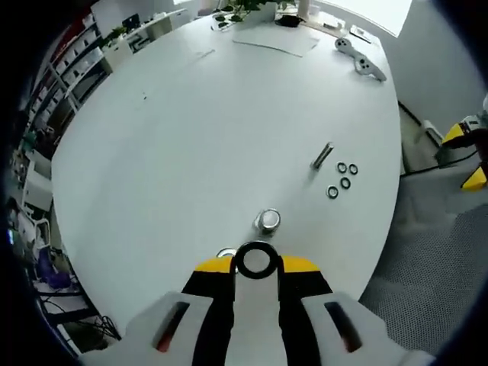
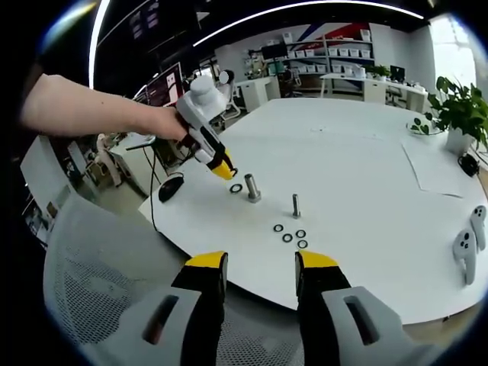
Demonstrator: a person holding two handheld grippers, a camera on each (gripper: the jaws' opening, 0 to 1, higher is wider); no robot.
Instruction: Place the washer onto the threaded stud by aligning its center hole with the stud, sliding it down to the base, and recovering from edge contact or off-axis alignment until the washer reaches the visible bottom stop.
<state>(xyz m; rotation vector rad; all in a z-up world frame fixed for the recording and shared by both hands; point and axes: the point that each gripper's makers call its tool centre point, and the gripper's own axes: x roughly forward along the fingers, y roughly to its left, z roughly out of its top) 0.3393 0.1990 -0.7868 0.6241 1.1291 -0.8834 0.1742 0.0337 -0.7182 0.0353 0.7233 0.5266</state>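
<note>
Between left fingers | washer held | stud base hidden

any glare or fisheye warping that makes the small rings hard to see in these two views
Left gripper view: even light on the white round table, no hard shadows; the window at the top is blown out, and the table edge bows with fisheye; the four small dark washers are sharp. Right gripper view: the bright ceiling strip flares at the upper left, and the washers are tiny but readable.
</note>
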